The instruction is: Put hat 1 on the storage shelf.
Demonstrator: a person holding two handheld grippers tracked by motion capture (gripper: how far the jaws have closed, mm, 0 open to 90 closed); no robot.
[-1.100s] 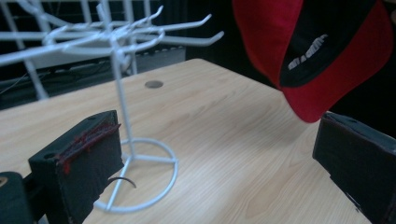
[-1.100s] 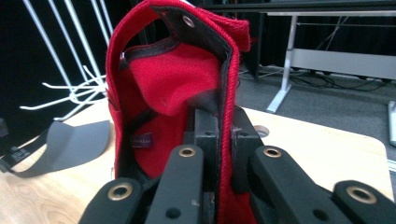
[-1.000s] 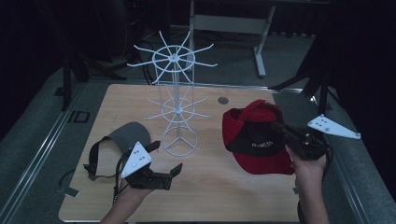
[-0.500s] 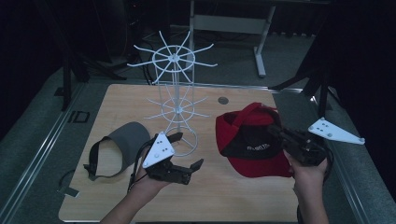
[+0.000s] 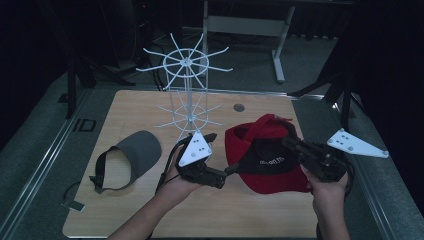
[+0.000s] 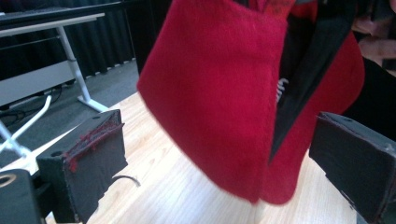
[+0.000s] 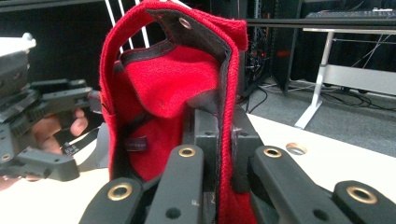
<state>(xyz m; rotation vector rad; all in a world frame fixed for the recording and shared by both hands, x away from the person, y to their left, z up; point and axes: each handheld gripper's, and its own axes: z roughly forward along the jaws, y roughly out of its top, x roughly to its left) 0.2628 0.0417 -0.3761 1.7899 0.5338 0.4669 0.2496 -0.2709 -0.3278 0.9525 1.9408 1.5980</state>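
Your right gripper: pad faces buried in red cap fabric, lower jaw links cut by bottom edge. Your left gripper: cap crown above fingers cut by top edge; hem between fingers motion-blurred. White lettering on cap unreadable from high view.

High view sits above the person's side, looking forward and down over the whole wooden table. Both gripper views ride low and super close, facing the red cap from opposite sides.
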